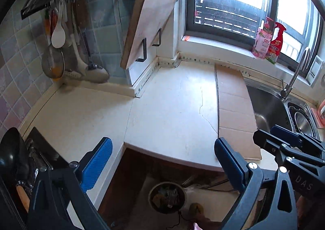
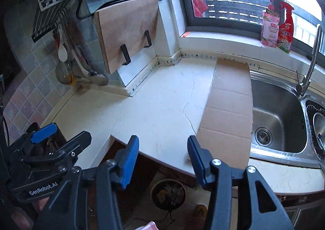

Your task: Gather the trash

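Observation:
A round bin [image 1: 167, 197] [image 2: 168, 193] stands on the floor below the counter's front edge, with crumpled trash inside. A small yellowish-brown piece [image 1: 196, 207] [image 2: 200, 209] lies on the floor beside it. My left gripper [image 1: 163, 159] hangs open over the counter edge above the bin, nothing between its blue pads. My right gripper [image 2: 164, 159] is open too, narrower, and holds nothing. Each gripper shows in the other's view: the right gripper [image 1: 272, 136] at the right, the left gripper [image 2: 63, 134] at the left.
The white counter [image 1: 166, 108] carries a flat cardboard sheet [image 1: 235, 112] next to a steel sink [image 2: 280, 120] with a faucet [image 2: 308, 71]. A cutting board [image 2: 128, 31] leans at the back, utensils [image 1: 61, 47] hang left, two bottles [image 2: 278, 27] stand on the sill, and a dark wok [image 1: 12, 152] sits at the left.

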